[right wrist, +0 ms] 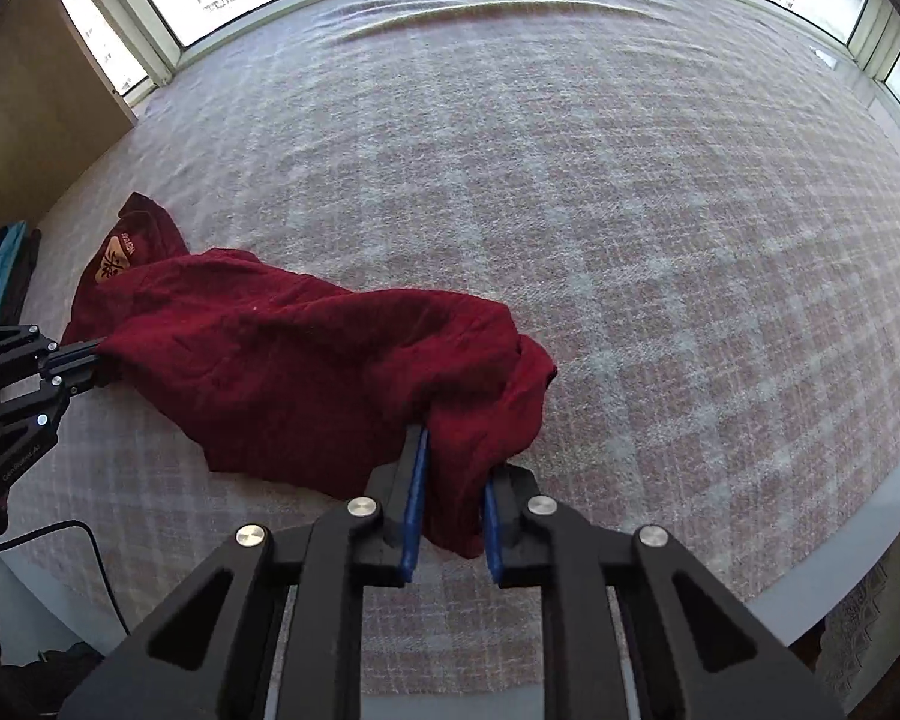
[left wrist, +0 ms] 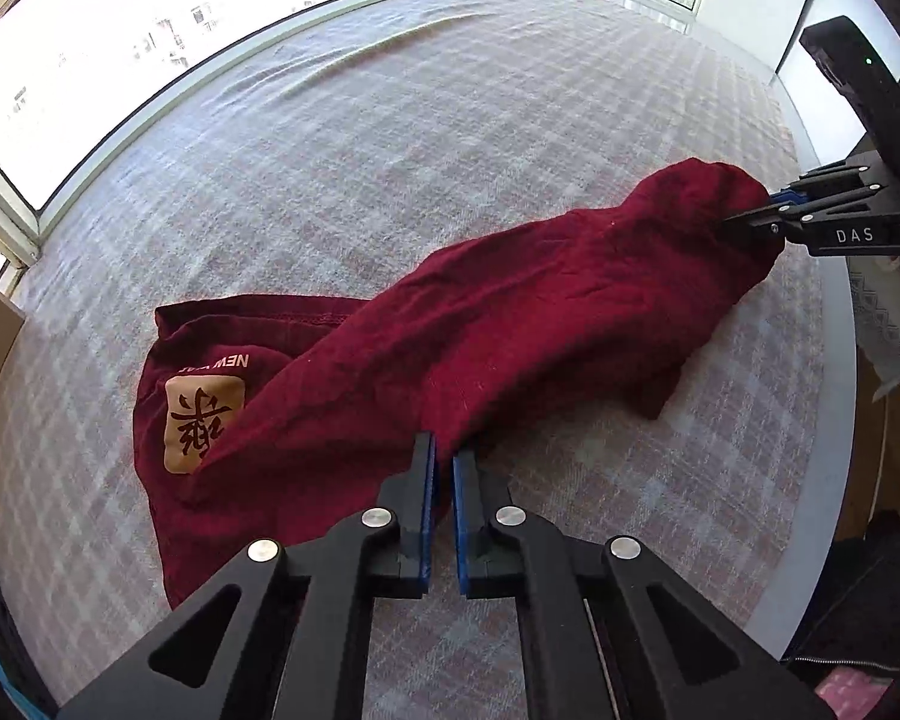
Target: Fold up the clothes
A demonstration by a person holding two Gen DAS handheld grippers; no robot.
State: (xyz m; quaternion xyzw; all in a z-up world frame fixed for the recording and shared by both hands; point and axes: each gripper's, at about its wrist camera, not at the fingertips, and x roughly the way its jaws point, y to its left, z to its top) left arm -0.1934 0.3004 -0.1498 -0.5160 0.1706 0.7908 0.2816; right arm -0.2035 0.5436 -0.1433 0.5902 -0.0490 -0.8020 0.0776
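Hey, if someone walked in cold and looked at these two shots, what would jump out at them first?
The dark red garment, bunched in a long ridge across the pale checked cloth. The left gripper and the right gripper each pinch one end of it, lifting the fabric between them. Next, the tan patch with a dark character on the part lying flat, far from the right gripper.

We look from each wrist, forward and down along its own tongs, close above the bed and facing the windows. The left view catches the right tongs at its right edge; the right view catches the left tongs at its left. Both share the red garment and checked cover.
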